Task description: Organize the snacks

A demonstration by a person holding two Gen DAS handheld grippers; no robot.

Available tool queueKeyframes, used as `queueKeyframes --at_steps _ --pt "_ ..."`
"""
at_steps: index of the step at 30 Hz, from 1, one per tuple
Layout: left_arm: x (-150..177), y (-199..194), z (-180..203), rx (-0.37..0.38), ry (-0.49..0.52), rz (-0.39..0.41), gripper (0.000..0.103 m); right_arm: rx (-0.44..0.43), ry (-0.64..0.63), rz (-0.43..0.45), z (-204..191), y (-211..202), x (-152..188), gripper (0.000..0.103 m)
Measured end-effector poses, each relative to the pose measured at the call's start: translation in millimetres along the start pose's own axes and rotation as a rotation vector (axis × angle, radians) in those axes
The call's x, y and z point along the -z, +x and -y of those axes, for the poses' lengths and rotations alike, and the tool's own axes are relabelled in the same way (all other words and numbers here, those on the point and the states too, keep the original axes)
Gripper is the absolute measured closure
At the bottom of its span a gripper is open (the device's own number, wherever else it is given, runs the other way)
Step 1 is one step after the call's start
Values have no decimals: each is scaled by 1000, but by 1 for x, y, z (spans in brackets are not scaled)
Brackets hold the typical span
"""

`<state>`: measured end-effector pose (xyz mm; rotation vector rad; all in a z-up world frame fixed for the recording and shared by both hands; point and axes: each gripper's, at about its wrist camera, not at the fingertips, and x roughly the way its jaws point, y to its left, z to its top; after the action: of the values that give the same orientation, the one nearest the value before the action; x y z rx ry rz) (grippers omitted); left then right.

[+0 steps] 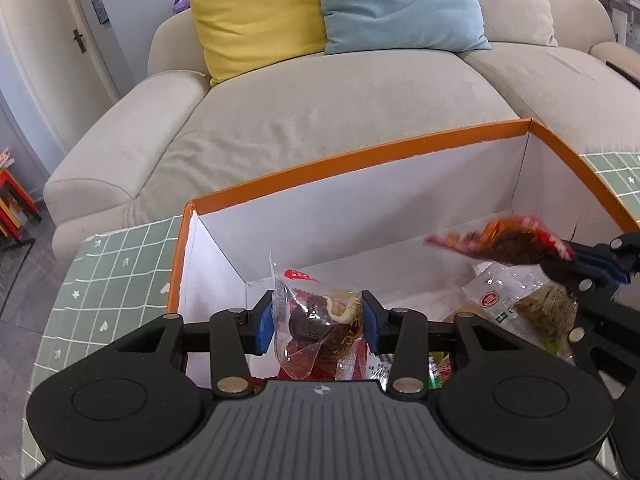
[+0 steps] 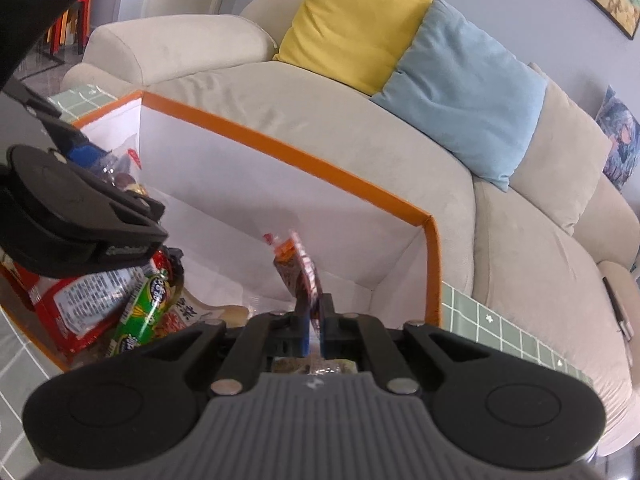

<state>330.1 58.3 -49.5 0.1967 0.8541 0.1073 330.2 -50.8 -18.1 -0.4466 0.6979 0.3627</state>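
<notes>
Two packets are held over one box, and that is the main hazard.

Left wrist view: the left gripper (image 1: pixel 318 326) is clamped on a clear-wrapped snack (image 1: pixel 320 332), its blue pads pressing the wrapper from both sides above the inside of the orange-rimmed box (image 1: pixel 360 160). The film is crinkled and slack, so a loose pinch could let the contents slide out of the grasp, and a release at this height may leave the packet where it happens to fall. At right, the right gripper (image 1: pixel 580 264) grasps a red-and-brown packet (image 1: pixel 508 242), blurred, just above a clear bag (image 1: pixel 504 296) lying on the box floor. Both tools work in the same cavity; a crossing move risks contact between them. Open floor remains along the far white wall and in the left corner. The near rim is hidden under the tool body.

Right wrist view: the right gripper (image 2: pixel 314 322) is closed on the thin edge of the red-and-brown packet (image 2: pixel 300 272), which stands up and tilts left. A grasp on so little material may let it swing or slip. The left gripper (image 2: pixel 80 152) fills the upper left, near a pile of red and green packets (image 2: pixel 136 312) against the near wall. Free room lies ahead toward the far right corner of the box (image 2: pixel 434 264). The box stands on a green gridded surface (image 2: pixel 500 328), close beside a beige sofa (image 2: pixel 360 112); a push against a wall could shift the box.
</notes>
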Motion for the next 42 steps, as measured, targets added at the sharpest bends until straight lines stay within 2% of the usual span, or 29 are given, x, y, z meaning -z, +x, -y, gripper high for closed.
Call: queueKeyframes --at_steps 4,6,8,10,11,13,16,21,24,28,33,39,42 --pt "-1 -4 -2 4 4 -1 52 -23 19 1 2 -7 -2 95" --pt "-2 -7 -5 10 3 -2 49 -34 29 8 3 -12 -3 87" --pt "-4 -11 -7 20 -3 -2 49 -35 32 11 3 -16 -3 87" --pt "-5 -18 -8 20 -1 10 44 -39 38 9 5 -19 -5 86" --pt "-6 -22 -8 14 4 21 43 -41 45 10 7 -21 -5 83" --pt "-8 -32 -9 -9 15 52 31 -49 67 18 9 -27 -8 73" --pt "-13 -46 -10 -42 27 98 25 -60 104 33 14 -39 -12 63" --pt "-21 -70 -15 -66 25 150 25 -71 162 52 21 -60 -19 46" --pt "-22 -86 -20 -68 18 171 25 -74 204 56 26 -73 -21 39" --pt "-22 -106 -22 -79 11 186 25 -89 247 65 31 -93 -20 36" --pt "-13 -136 -24 -85 13 252 24 -104 283 106 35 -124 -17 23" --pt "8 -169 -15 -143 55 347 24 -110 327 157 42 -159 -6 11" --pt "20 -183 -11 -150 69 385 14 -101 340 176 44 -174 2 9"
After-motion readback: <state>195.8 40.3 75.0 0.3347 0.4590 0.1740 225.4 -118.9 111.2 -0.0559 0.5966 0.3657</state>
